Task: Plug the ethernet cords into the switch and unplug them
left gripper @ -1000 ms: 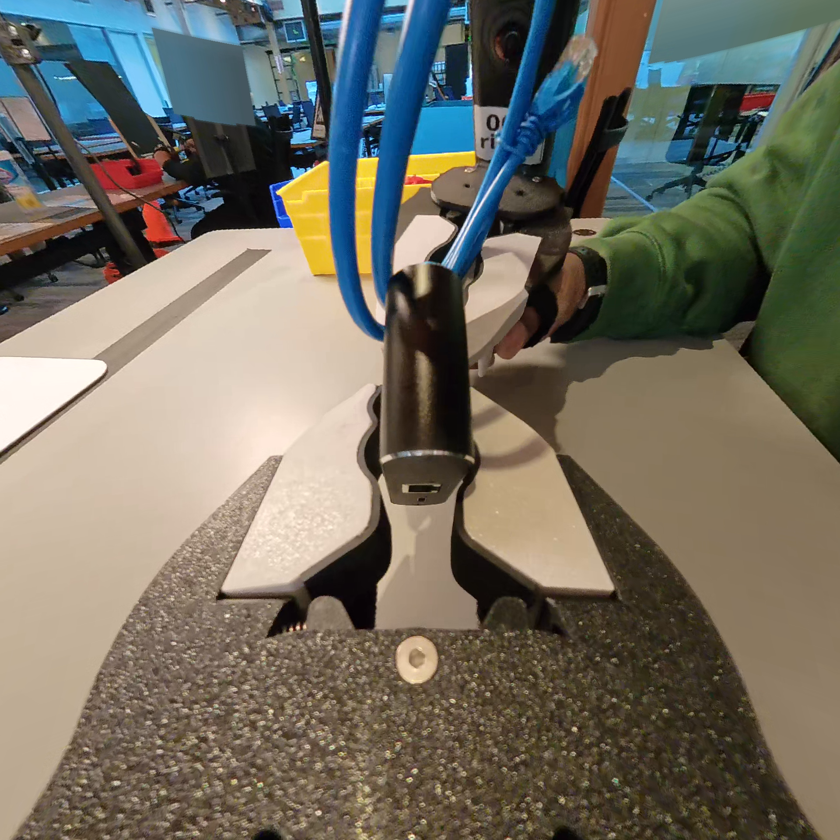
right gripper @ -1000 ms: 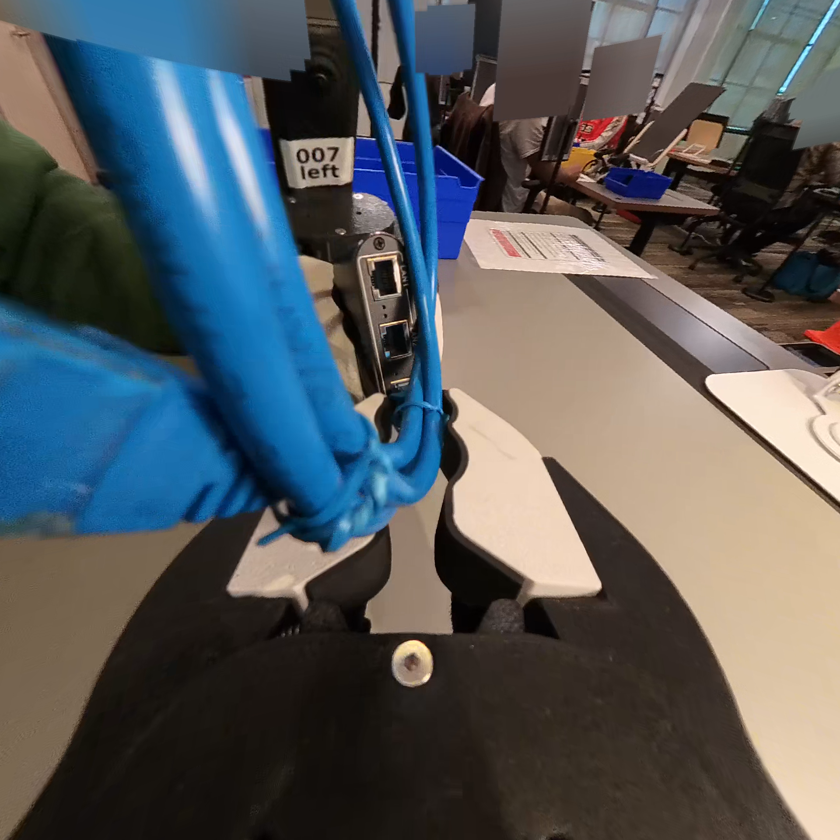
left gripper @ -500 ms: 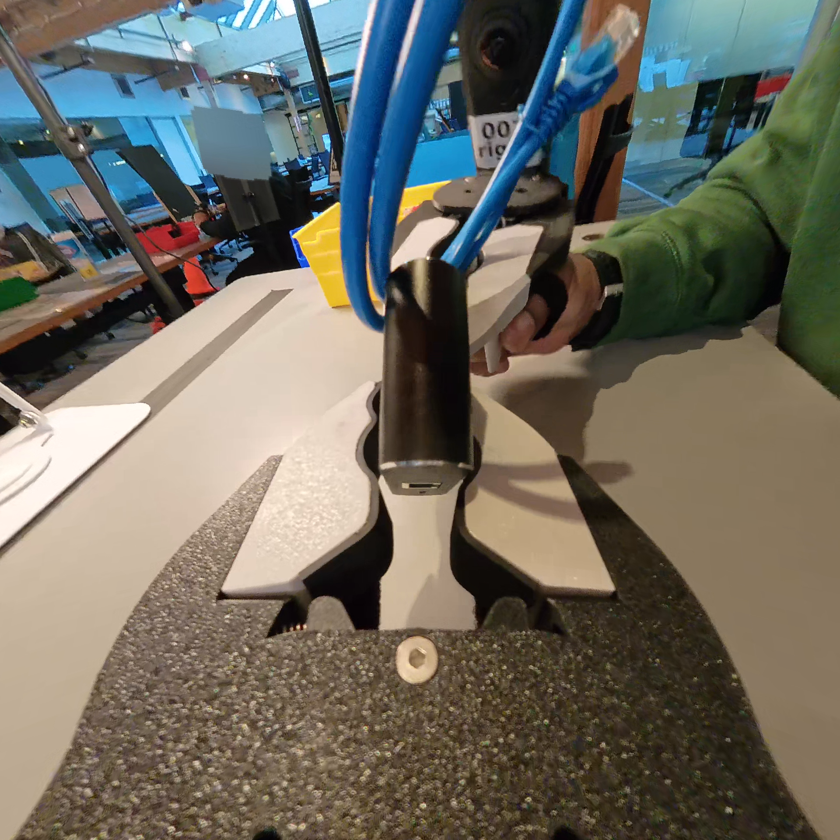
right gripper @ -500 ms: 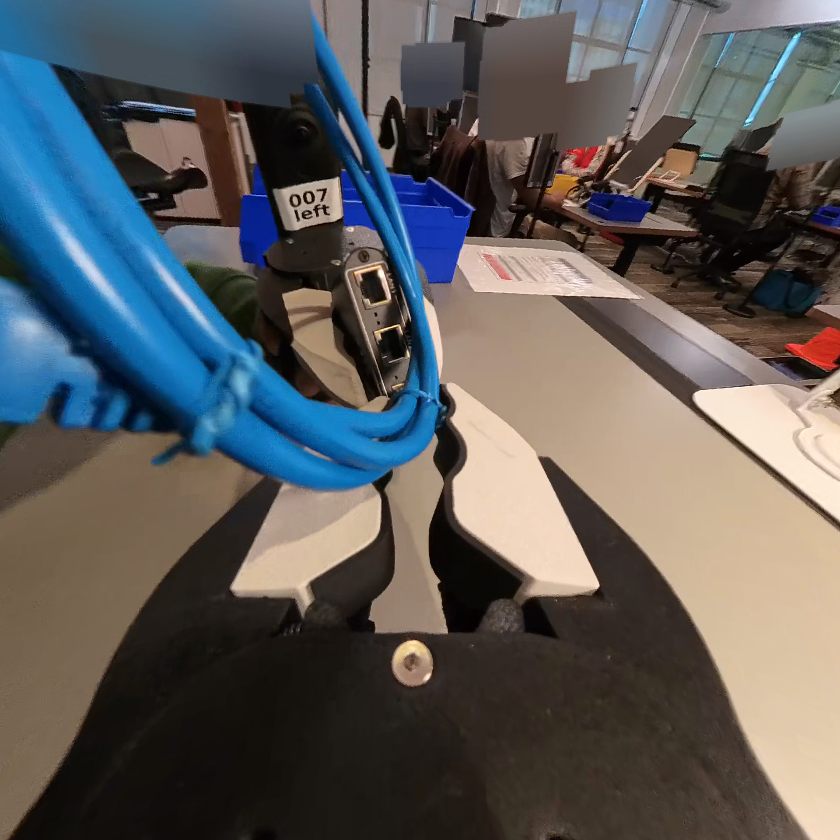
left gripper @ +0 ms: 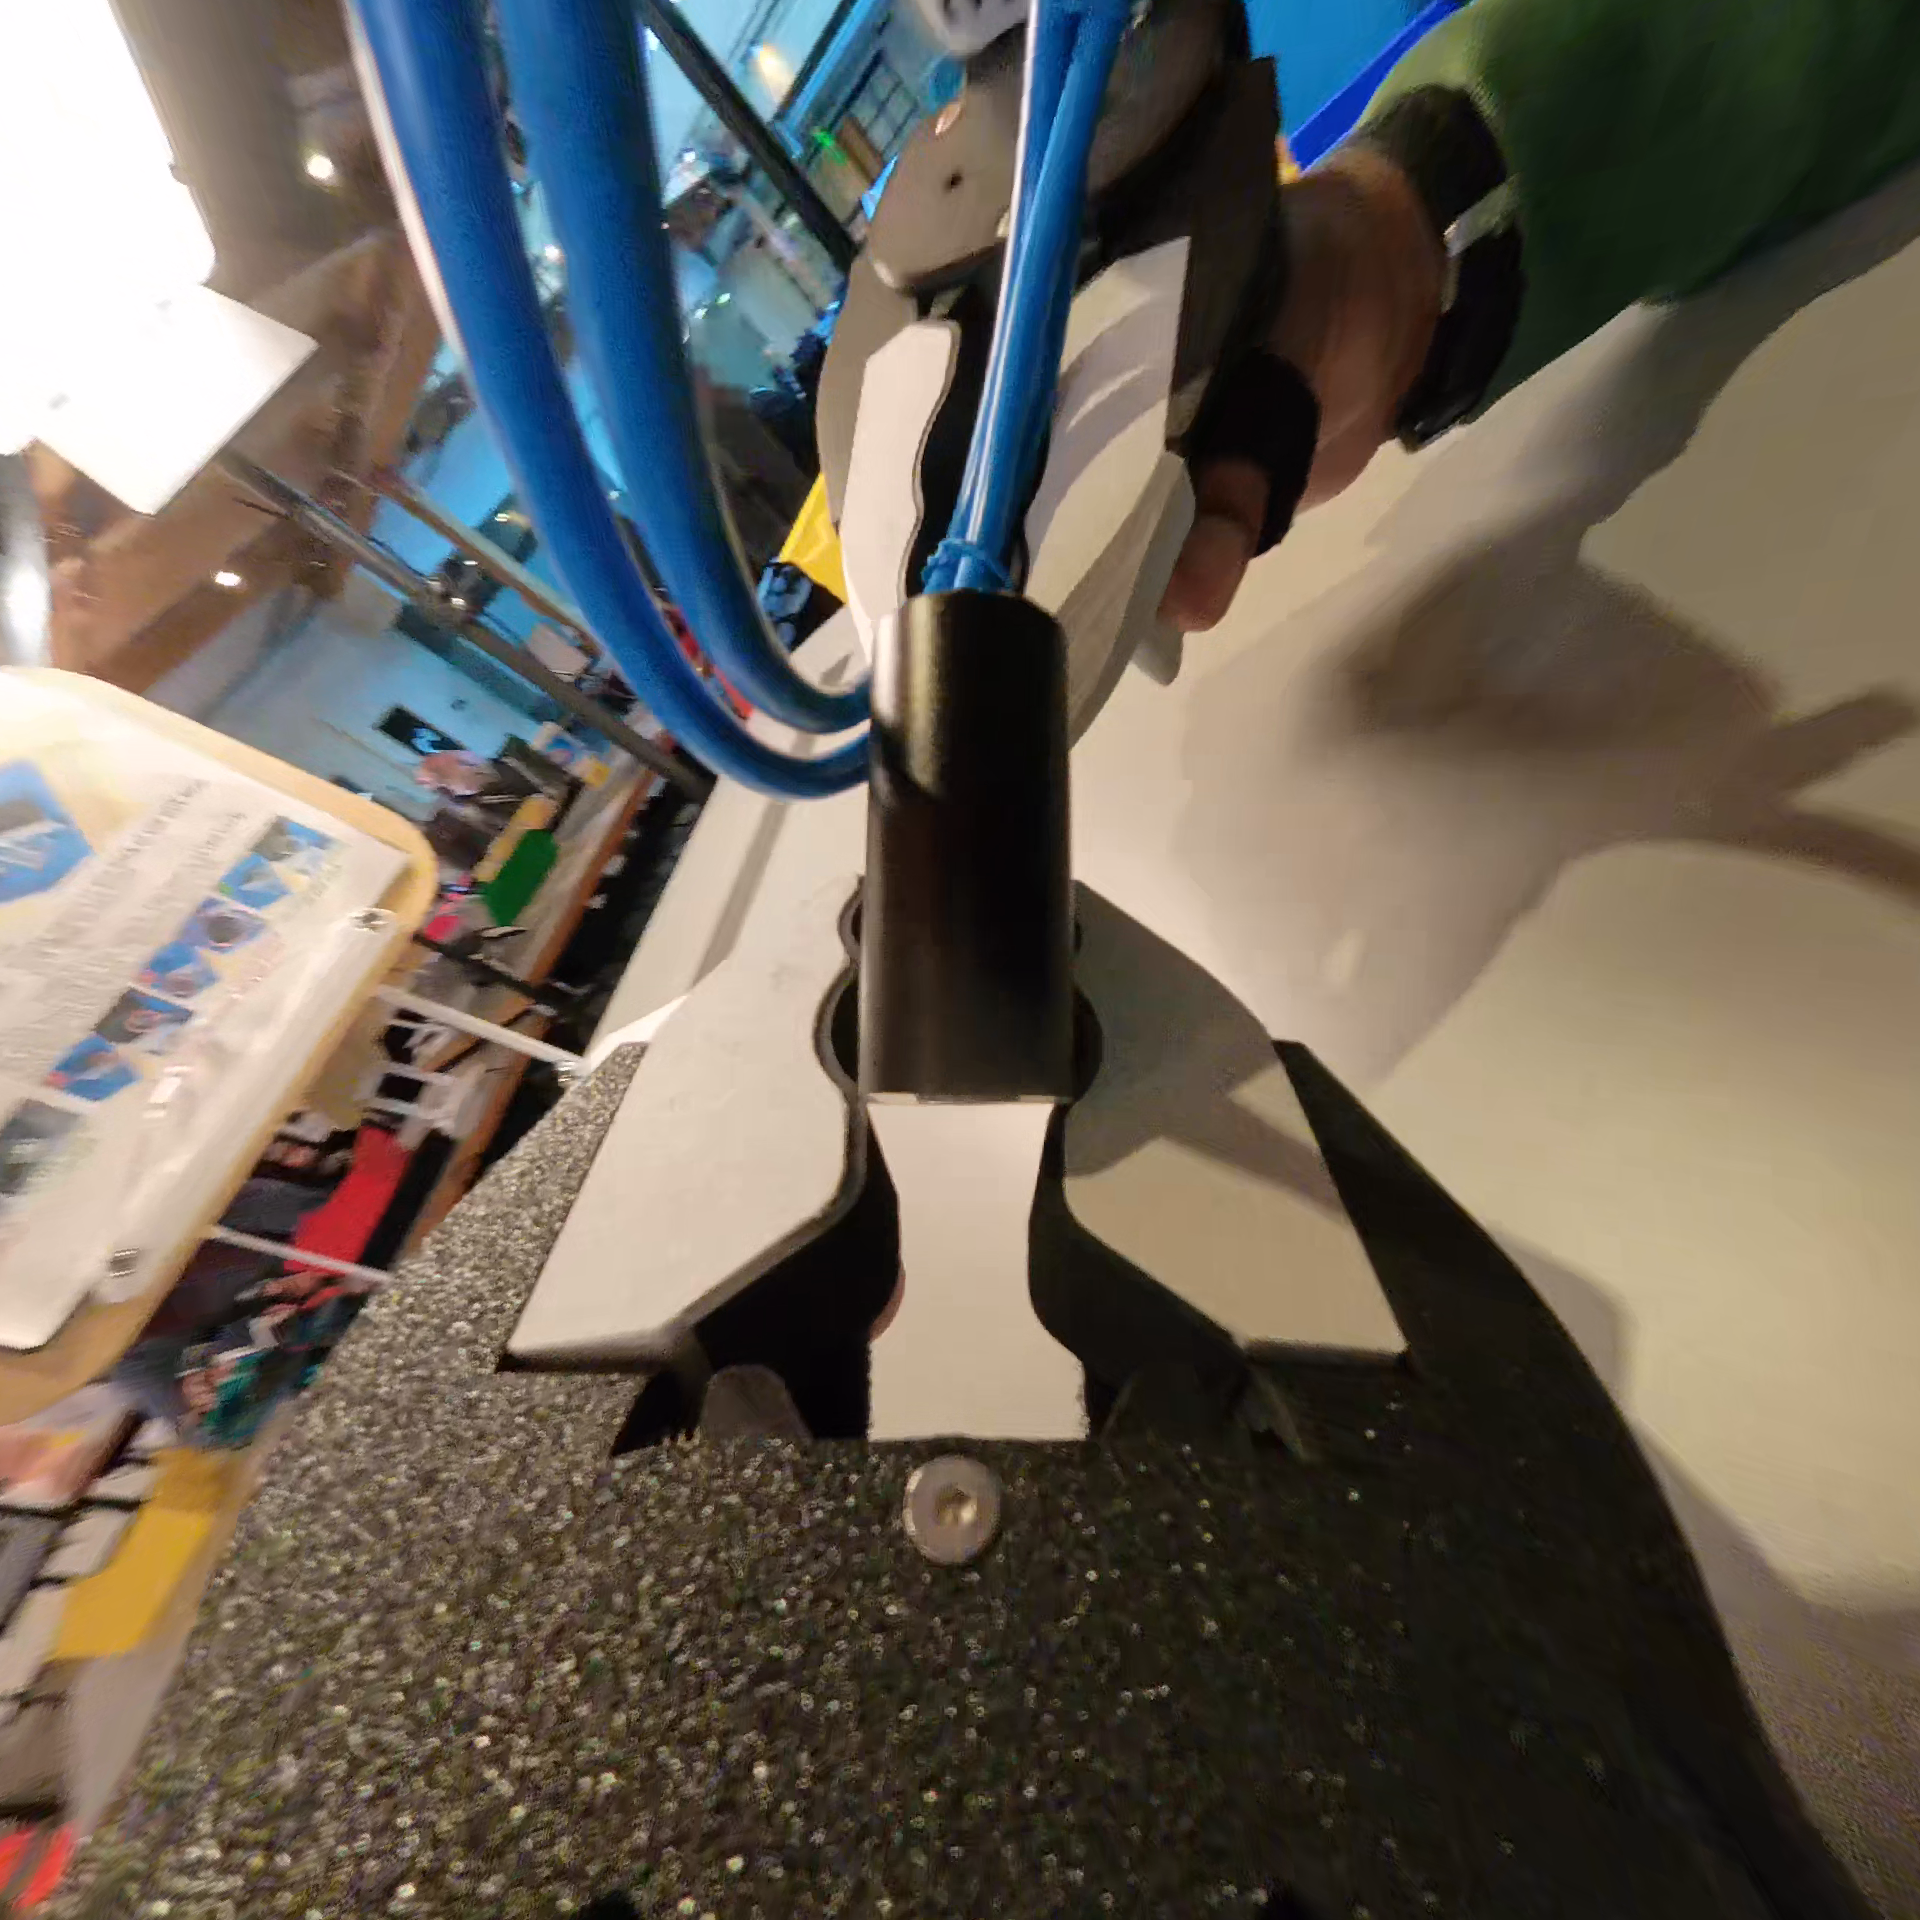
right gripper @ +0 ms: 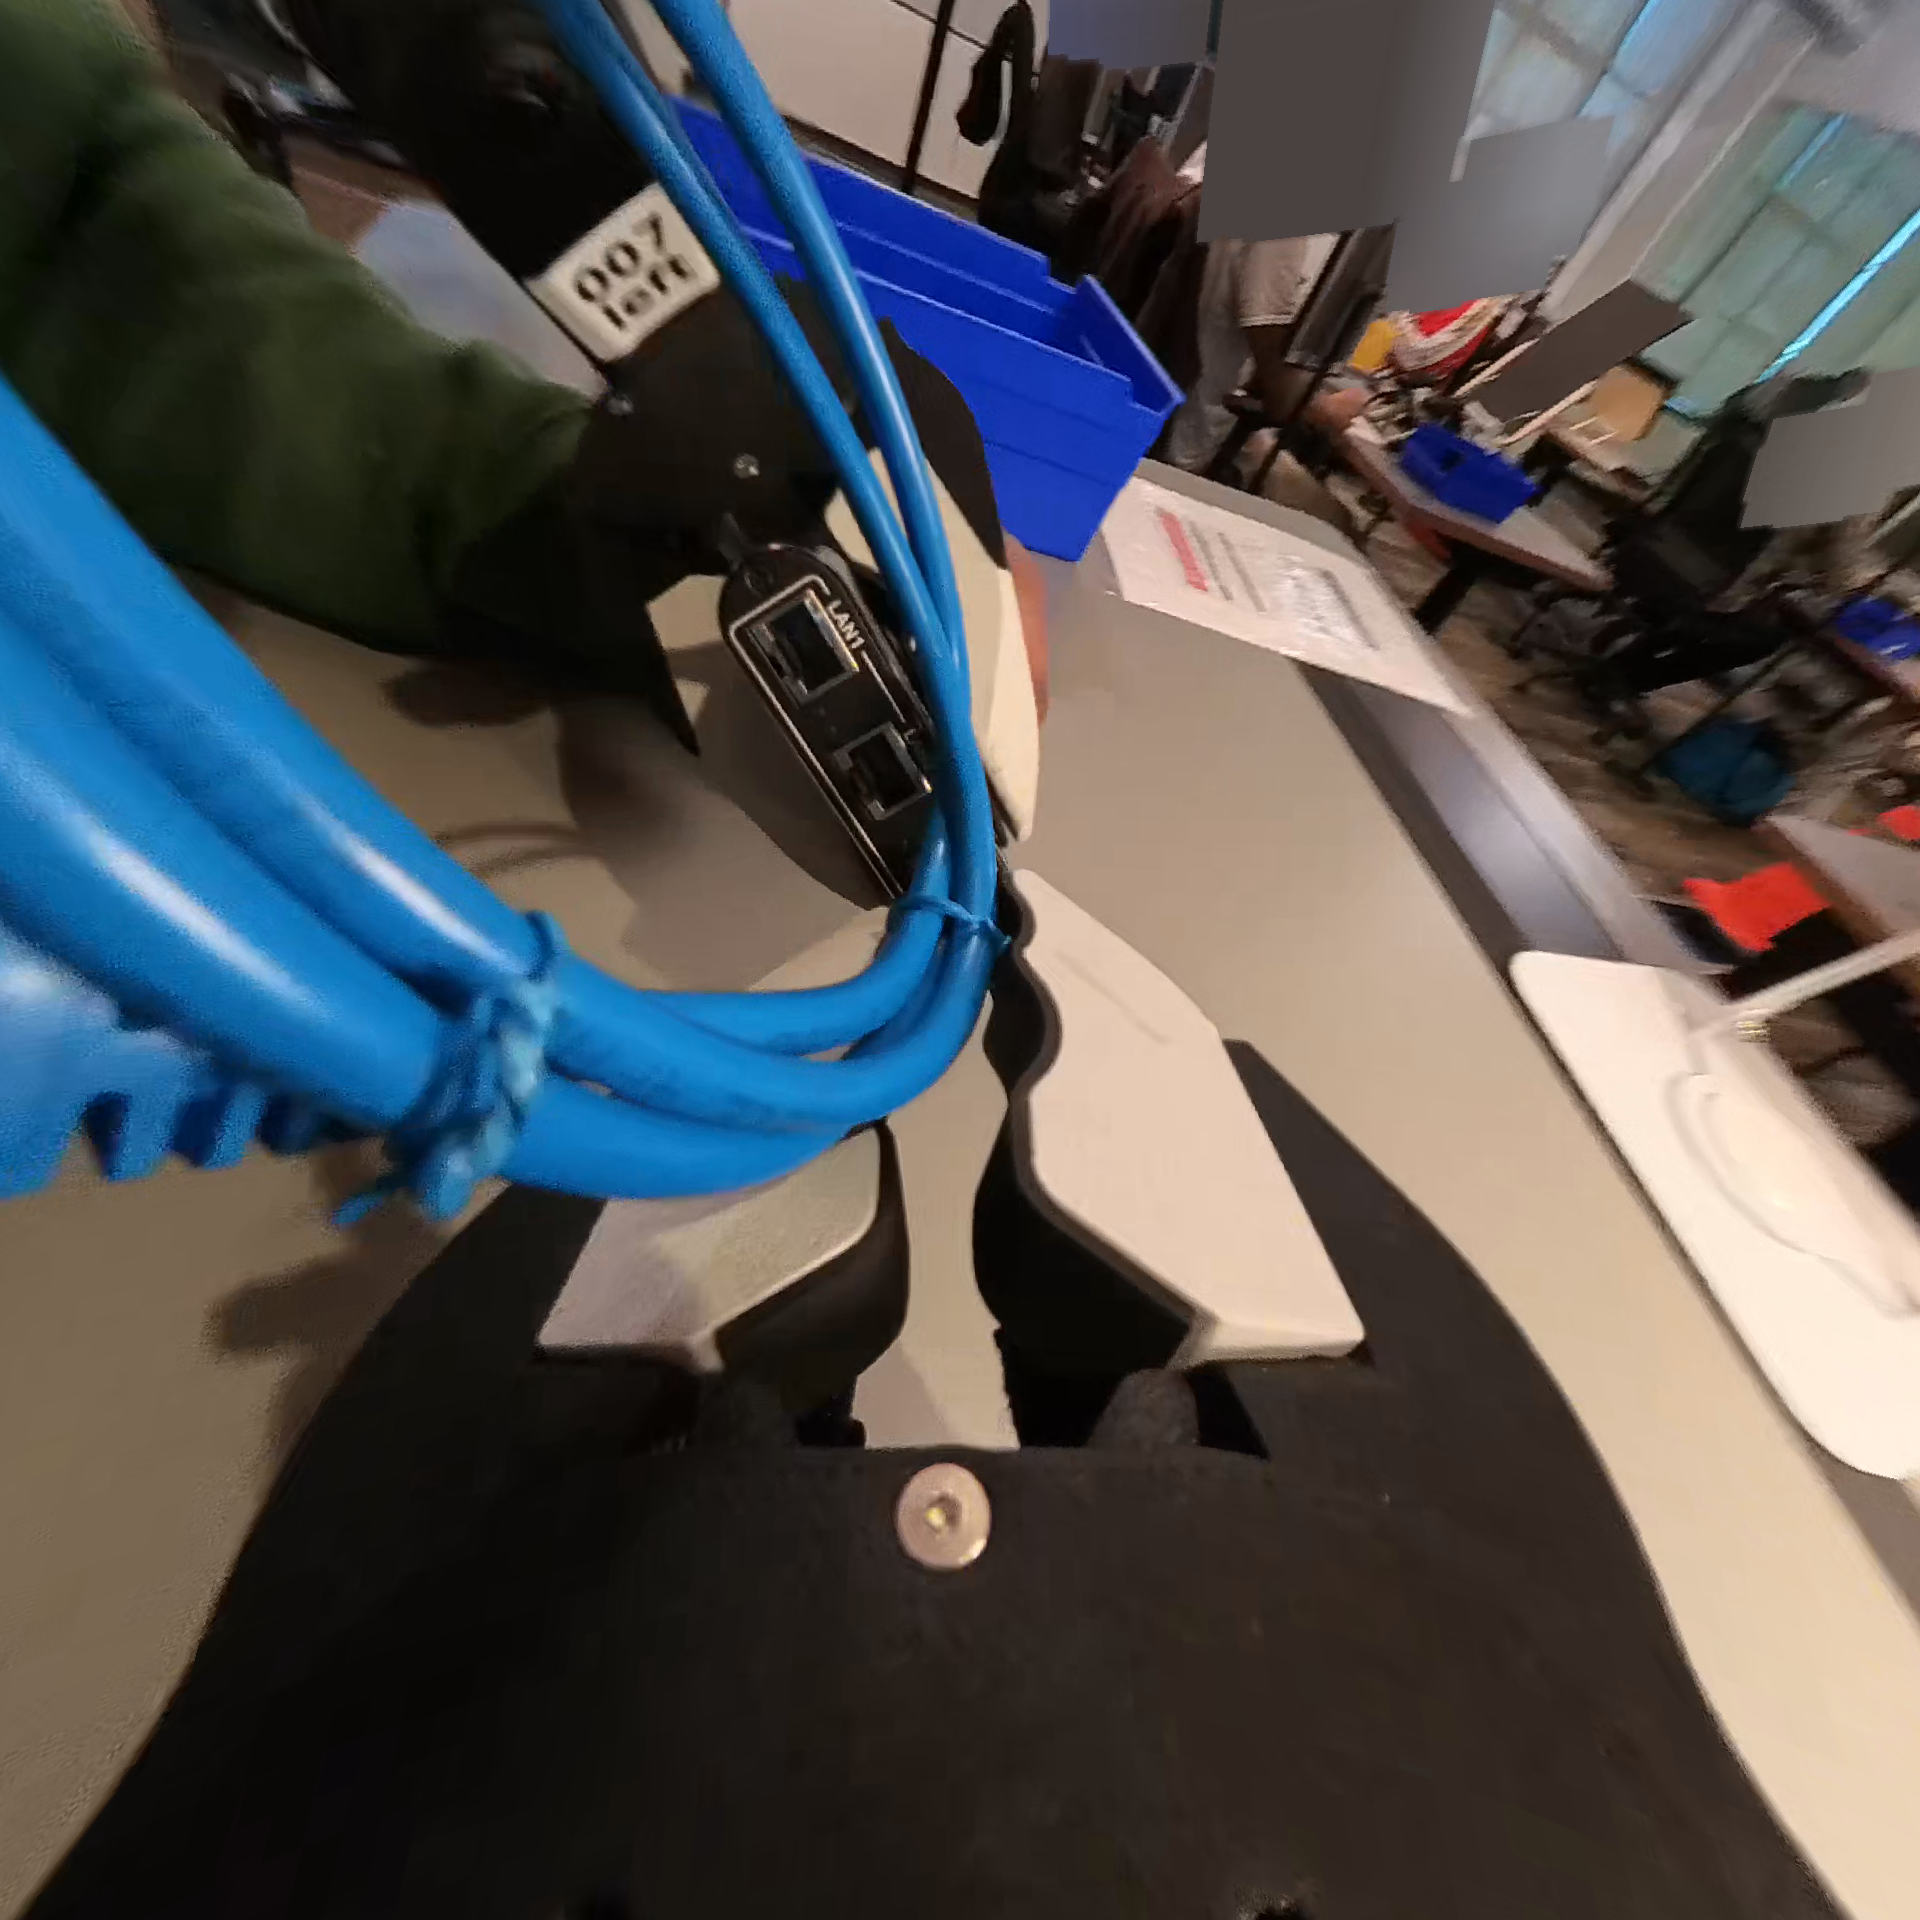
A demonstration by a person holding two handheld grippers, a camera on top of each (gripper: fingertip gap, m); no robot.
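- The left claw (left gripper: 964,997) is clamped on the black switch (left gripper: 966,852), its pale fingers (left gripper: 717,1132) pressing the switch body from both sides above the grey tabletop (left gripper: 1558,1039).
- In the right wrist view the same switch (right gripper: 831,717) shows its port face, with two open sockets one above the other; no plug sits in either.
- The right claw (right gripper: 992,935) is narrowed on a bundle of blue ethernet cords (right gripper: 665,1060), pinching it near the tips where a thin blue tie wraps the strands.
- The cords loop up and away to the left of that claw; a second tie gathers them in the near left of the view, beside a blurred blue plug boot (right gripper: 125,1101).
- From the left wrist view, the cords (left gripper: 582,395) arc high over the far end of the switch, and the right claw (left gripper: 987,540) grips them just behind it.
- A hand (left gripper: 1309,395) in a green sleeve (left gripper: 1683,135) holds the right claw's handle.
- A blue bin (right gripper: 997,353) sits at the far side of the tabletop, with a printed sheet (right gripper: 1268,592) to its right.
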